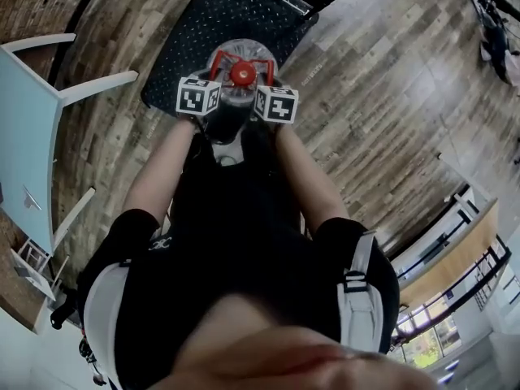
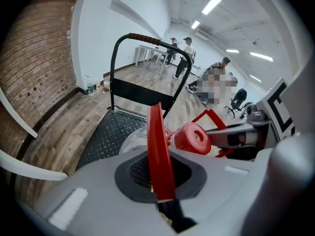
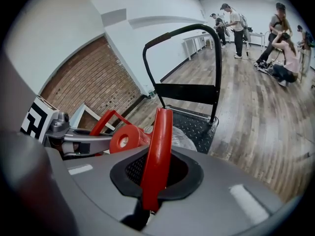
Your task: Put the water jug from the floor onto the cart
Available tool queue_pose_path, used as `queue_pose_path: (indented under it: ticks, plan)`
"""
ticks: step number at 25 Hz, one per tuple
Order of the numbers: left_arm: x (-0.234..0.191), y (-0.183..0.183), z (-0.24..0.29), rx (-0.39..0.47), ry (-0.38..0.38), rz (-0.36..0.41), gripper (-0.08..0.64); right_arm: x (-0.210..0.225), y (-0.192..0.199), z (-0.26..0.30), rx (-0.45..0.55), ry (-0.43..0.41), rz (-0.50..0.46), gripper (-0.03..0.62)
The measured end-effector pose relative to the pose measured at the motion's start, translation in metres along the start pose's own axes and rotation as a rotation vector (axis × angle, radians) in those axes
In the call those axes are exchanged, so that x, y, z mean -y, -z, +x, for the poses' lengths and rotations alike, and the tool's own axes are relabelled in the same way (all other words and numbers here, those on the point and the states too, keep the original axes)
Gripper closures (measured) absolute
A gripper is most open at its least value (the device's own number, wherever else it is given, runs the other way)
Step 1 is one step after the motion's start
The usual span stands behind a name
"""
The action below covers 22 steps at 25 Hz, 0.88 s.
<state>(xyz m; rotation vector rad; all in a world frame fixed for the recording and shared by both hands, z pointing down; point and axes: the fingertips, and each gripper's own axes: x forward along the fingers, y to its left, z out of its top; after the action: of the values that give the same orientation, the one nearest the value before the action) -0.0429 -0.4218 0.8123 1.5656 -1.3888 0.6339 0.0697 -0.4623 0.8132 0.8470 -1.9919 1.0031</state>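
Observation:
The water jug [image 1: 240, 88] is clear with a red cap [image 1: 241, 73] and red carrying handles. It hangs in front of me over the near edge of the cart's black platform [image 1: 203, 19]. I cannot tell whether its base touches the platform. My left gripper [image 1: 203, 96] is shut on the jug's red handle [image 2: 158, 151], which stands upright between its jaws. On the other side my right gripper [image 1: 275, 104] is shut on a second red handle [image 3: 156, 156]. The cap [image 2: 193, 137] shows between them. The cart's push bar [image 2: 138, 37] rises beyond.
A light blue table [image 1: 24, 136] with white legs stands to my left, by a brick wall [image 2: 34, 58]. Wooden floor [image 1: 390, 96] surrounds the cart. Several people [image 3: 280, 43] are far across the room.

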Motion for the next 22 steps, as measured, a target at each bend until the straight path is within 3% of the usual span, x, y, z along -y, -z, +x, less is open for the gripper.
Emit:
queue_pose_path:
  ticks: [10, 19, 22]
  plan:
    - [-0.013, 0.032, 0.012, -0.051, -0.030, -0.003, 0.528, 0.003, 0.016, 0.018, 0.012, -0.076, -0.045, 0.558]
    - [-0.004, 0.048, 0.006, -0.080, 0.014, -0.037, 0.490, 0.003, 0.024, 0.016, -0.050, -0.051, -0.069, 0.548]
    - [-0.003, 0.049, -0.001, -0.075, 0.019, -0.045, 0.462, 0.007, 0.026, 0.012, -0.070, -0.028, -0.069, 0.505]
